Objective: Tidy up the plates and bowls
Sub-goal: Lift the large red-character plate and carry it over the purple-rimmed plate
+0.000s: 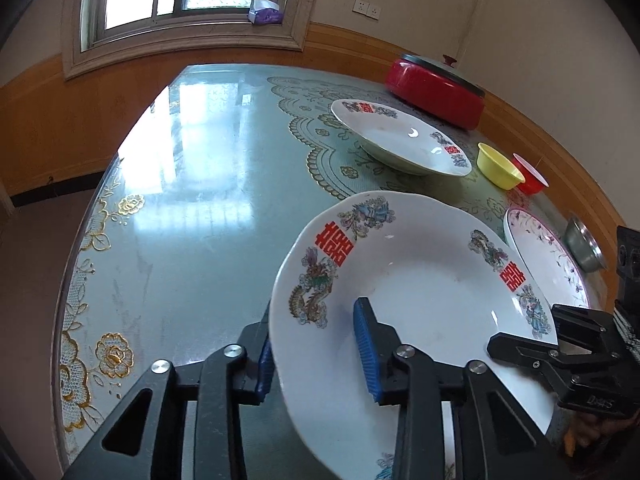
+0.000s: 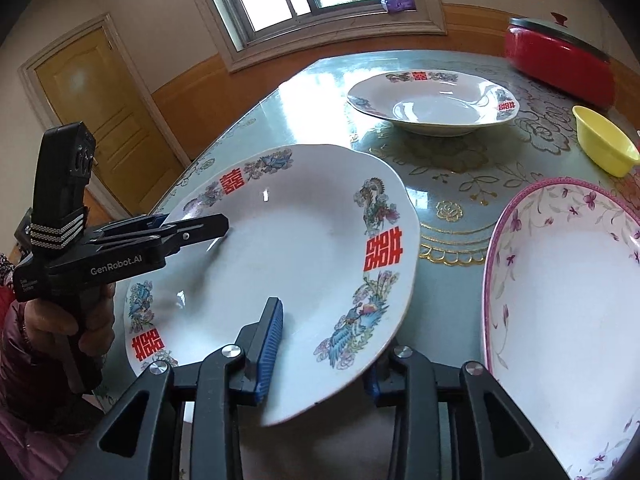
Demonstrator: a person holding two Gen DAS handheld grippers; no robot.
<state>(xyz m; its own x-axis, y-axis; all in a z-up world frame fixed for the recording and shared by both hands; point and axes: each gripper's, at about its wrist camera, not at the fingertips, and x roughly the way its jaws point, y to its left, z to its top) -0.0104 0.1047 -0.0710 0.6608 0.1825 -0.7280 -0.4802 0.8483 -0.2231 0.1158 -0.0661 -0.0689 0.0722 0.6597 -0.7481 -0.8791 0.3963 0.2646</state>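
A white plate with red characters and dragon print (image 1: 420, 288) (image 2: 296, 248) is held tilted above the table. My left gripper (image 1: 316, 344) is shut on its near-left rim, one blue pad (image 1: 366, 348) on top and one under. My right gripper (image 2: 320, 352) is shut on the opposite rim and shows in the left wrist view (image 1: 560, 344). My left gripper shows in the right wrist view (image 2: 192, 226). A matching plate (image 1: 400, 136) (image 2: 432, 100) rests farther back on the table. A pink-rimmed floral plate (image 2: 560, 300) (image 1: 548, 260) lies to the right.
A yellow bowl (image 1: 500, 166) (image 2: 604, 144), a red bowl (image 1: 530, 178) and a steel bowl (image 1: 584, 246) stand along the right side. A red lidded pot (image 1: 436, 88) (image 2: 560, 64) sits at the back. The glass-topped table (image 1: 192, 184) ends at the left.
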